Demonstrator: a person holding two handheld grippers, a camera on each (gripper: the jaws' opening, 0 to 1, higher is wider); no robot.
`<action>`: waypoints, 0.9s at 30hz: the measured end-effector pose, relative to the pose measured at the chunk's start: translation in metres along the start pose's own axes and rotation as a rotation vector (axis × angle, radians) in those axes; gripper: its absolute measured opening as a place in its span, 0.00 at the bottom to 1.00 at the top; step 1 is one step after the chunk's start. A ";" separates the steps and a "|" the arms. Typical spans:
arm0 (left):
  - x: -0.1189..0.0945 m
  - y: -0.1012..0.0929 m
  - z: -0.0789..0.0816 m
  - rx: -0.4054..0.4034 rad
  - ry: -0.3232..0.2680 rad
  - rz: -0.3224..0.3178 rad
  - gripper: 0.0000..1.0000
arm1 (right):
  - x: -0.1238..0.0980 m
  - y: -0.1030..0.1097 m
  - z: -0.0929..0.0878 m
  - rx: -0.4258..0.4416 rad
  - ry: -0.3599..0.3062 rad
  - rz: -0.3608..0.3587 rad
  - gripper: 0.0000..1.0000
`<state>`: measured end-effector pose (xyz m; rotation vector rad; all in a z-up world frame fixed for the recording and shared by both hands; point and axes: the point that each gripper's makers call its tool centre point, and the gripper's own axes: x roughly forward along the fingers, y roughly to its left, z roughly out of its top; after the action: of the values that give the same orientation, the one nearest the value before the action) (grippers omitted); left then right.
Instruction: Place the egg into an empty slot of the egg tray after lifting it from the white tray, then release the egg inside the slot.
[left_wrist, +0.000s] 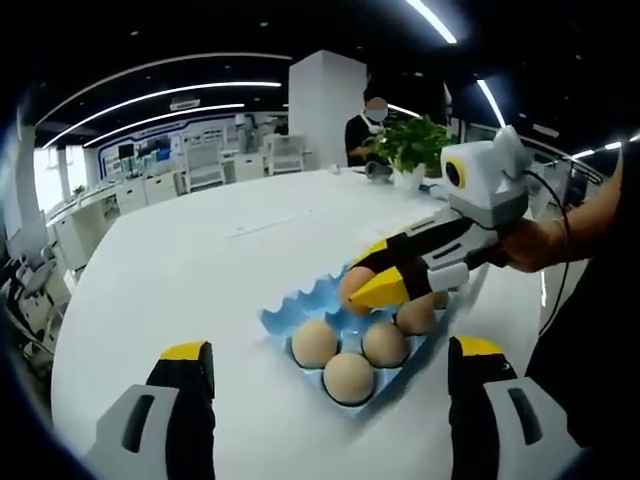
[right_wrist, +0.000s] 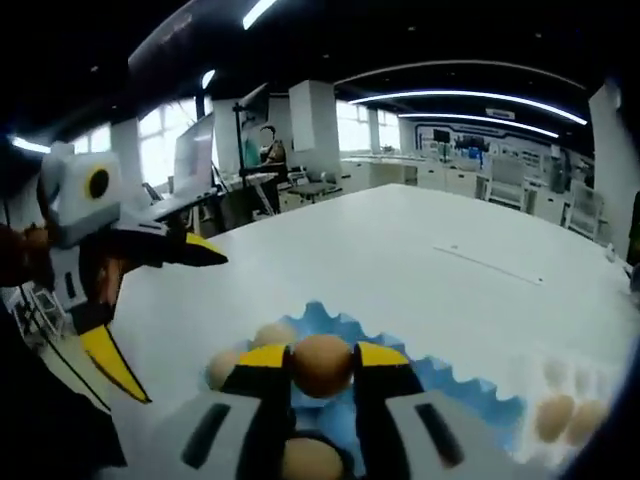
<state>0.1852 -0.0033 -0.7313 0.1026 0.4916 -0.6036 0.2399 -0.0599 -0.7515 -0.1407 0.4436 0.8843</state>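
The blue egg tray (left_wrist: 285, 315) lies on the white table (left_wrist: 200, 250) and holds several brown eggs (left_wrist: 349, 377). My right gripper (left_wrist: 372, 280) reaches in from the right, shut on an egg (left_wrist: 352, 285) just above the tray's far row. In the right gripper view, that egg (right_wrist: 322, 365) sits pinched between the yellow-tipped jaws of the right gripper (right_wrist: 322, 368), over the blue egg tray (right_wrist: 460, 395). My left gripper (left_wrist: 332, 400) hovers open in front of the tray with nothing in it. It also appears as the left gripper (right_wrist: 182, 330) beside the tray, jaws apart.
A white tray (right_wrist: 545, 378) with two eggs (right_wrist: 555, 415) sits at the lower right of the right gripper view. A potted plant (left_wrist: 410, 145) and a person (left_wrist: 368, 125) are at the table's far end. A hand (left_wrist: 540, 245) holds the right gripper.
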 end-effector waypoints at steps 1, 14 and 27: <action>0.000 0.000 0.000 0.000 0.001 0.000 0.98 | 0.001 0.000 -0.001 -0.002 0.005 0.003 0.24; 0.001 0.000 0.001 -0.002 0.007 -0.002 0.96 | 0.011 0.001 -0.014 0.021 0.047 0.025 0.24; 0.002 0.001 0.003 0.003 0.008 0.000 0.95 | 0.017 0.002 -0.017 0.067 0.075 0.044 0.24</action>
<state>0.1883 -0.0039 -0.7299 0.1077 0.4987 -0.6041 0.2420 -0.0513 -0.7746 -0.1030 0.5477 0.9080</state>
